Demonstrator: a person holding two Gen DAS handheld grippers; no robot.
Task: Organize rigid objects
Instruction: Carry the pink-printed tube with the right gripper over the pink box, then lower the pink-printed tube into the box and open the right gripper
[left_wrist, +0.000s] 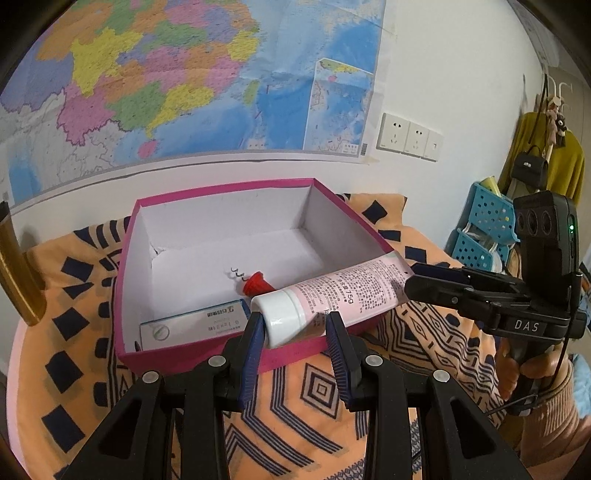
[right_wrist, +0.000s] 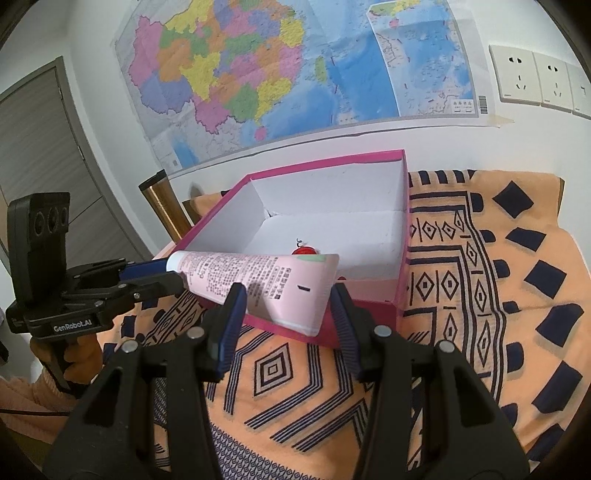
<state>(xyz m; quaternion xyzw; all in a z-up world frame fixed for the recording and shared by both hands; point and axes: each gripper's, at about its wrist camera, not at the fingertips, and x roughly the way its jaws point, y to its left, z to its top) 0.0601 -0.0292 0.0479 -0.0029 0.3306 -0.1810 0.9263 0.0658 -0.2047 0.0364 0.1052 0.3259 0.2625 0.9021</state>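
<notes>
While both ends of the pink plastic tube with a white cap (left_wrist: 343, 291) sit between jaws, it bridges the near corner of the magenta cardboard box (left_wrist: 192, 349). The left hand-held gripper (left_wrist: 295, 332) clamps the cap; the right hand-held gripper (right_wrist: 286, 306) pinches the flat crimped end. Inside, a red-handled corkscrew (left_wrist: 255, 282) lies at 12 o'clock from the cap, a white carton (left_wrist: 192, 325) at 9, all on the orange patterned surface (left_wrist: 317, 413).

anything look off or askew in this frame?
Yes: the pink tube isn't inside the box. It hangs tilted across the box's near corner, cap end between the left gripper fingers, crimped end between the right gripper fingers. The corkscrew and carton lie flat inside.
</notes>
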